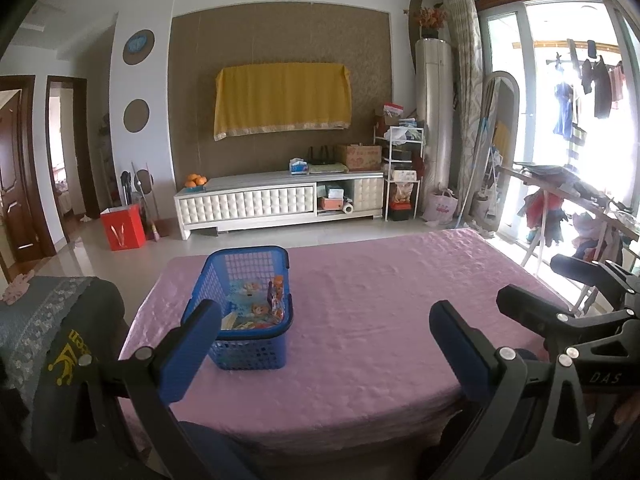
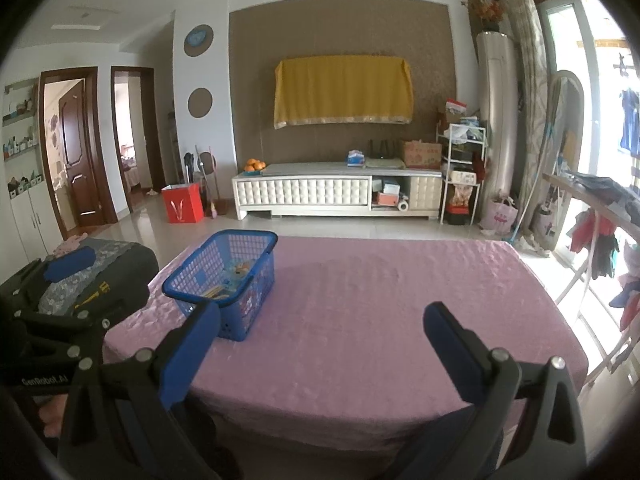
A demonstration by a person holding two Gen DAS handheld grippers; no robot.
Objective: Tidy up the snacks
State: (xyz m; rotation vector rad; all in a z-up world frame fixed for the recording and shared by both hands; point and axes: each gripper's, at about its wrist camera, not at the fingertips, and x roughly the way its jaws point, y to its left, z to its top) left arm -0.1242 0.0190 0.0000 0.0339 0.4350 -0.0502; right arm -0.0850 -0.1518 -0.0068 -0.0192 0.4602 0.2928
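From the left wrist view, the left gripper (image 1: 322, 350) hangs over the near edge of the tabletop (image 1: 400, 300), its jaws spread wide and holding nothing. A pink cloth covers the tabletop. The blue basket (image 1: 250, 350) stands on its left part, with snack packets (image 1: 256, 312) inside. The right gripper (image 1: 560, 292) shows at the right edge.

From the right wrist view, the right gripper's jaws are also wide apart and empty. Beyond the tabletop are a tiled floor (image 2: 320, 228), a white TV cabinet (image 2: 304, 192) and a yellow cloth (image 2: 344, 92) on the brown wall.
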